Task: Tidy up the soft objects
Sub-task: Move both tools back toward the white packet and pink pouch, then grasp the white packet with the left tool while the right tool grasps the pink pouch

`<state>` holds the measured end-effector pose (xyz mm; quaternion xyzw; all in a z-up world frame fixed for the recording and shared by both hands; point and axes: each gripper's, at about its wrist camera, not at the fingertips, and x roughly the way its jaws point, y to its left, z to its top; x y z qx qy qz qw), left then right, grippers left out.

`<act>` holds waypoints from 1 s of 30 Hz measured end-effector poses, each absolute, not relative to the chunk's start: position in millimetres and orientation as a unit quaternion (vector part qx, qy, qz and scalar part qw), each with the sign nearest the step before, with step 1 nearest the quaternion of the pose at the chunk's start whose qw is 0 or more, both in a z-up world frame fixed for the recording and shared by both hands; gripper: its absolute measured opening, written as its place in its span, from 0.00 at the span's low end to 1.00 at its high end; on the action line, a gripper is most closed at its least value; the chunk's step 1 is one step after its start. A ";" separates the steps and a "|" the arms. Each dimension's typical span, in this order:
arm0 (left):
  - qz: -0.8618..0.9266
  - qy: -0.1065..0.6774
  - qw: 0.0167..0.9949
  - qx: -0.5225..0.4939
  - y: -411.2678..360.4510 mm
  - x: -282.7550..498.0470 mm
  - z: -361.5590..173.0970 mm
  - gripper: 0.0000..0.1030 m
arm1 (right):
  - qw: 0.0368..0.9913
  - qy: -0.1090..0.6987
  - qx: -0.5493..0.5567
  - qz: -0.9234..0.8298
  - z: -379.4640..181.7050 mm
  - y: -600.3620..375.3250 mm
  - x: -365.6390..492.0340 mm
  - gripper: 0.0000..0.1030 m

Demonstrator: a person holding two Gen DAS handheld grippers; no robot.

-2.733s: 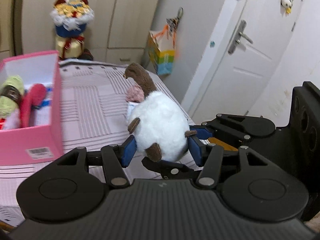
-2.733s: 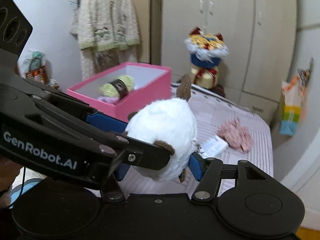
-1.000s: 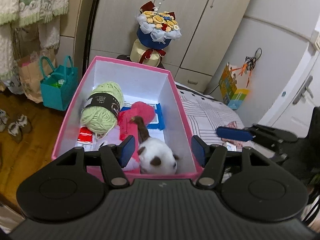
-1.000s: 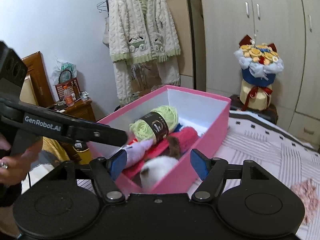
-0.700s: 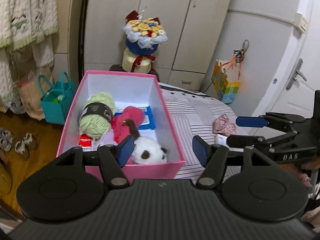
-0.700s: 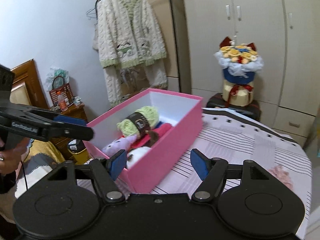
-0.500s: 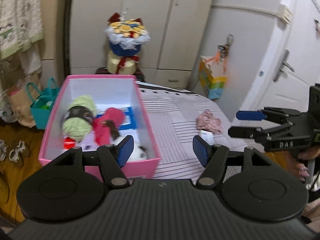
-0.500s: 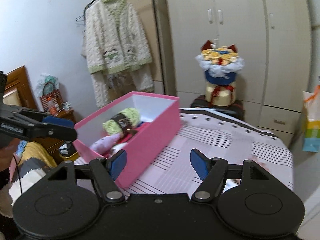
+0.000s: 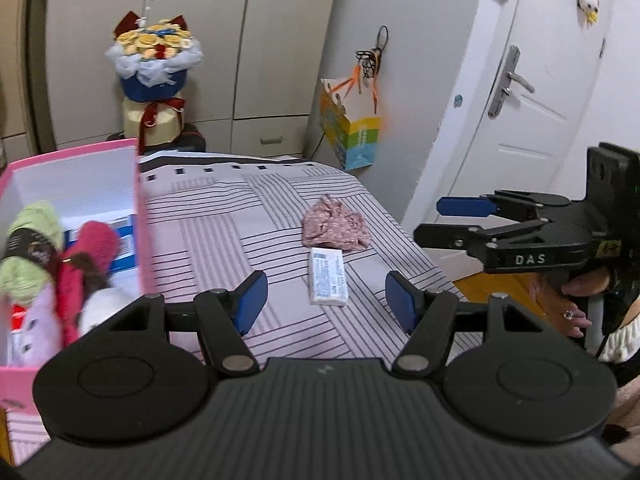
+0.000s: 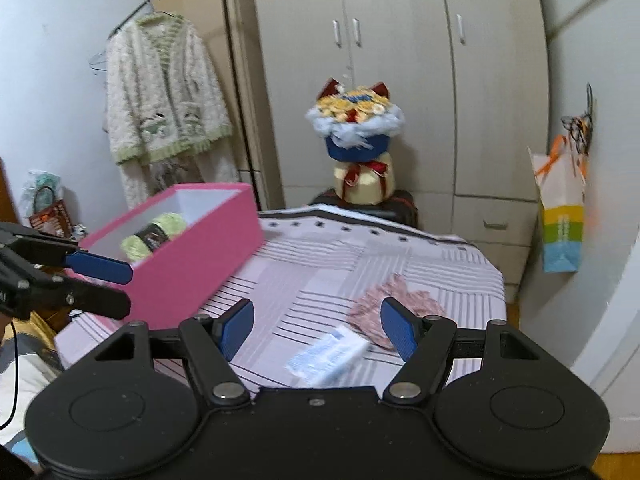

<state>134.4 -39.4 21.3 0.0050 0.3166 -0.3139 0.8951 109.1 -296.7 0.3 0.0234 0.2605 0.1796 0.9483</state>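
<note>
The left gripper point(image 9: 326, 300) and the right gripper point(image 10: 318, 330) are both wide open and hold nothing, up above the tissue pack point(image 9: 329, 276) on the striped bed point(image 9: 240, 220).

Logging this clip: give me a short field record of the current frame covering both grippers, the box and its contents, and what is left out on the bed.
left gripper: open, holding nothing, above the striped bed
right gripper: open, holding nothing
pink box: on the bed's left side, lid off
box contents: green yarn ball, red plush piece, white plush toy, lilac plush
left on bed: pink floral cloth, crumpled; white tissue pack lying just in front of it
status: two soft items not yet boxed
</note>
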 end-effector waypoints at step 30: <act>-0.248 0.347 0.903 0.055 -165.3 229.7 -103.9 0.61 | 0.908 0.370 0.114 0.160 -115.2 -340.0 259.6 0.91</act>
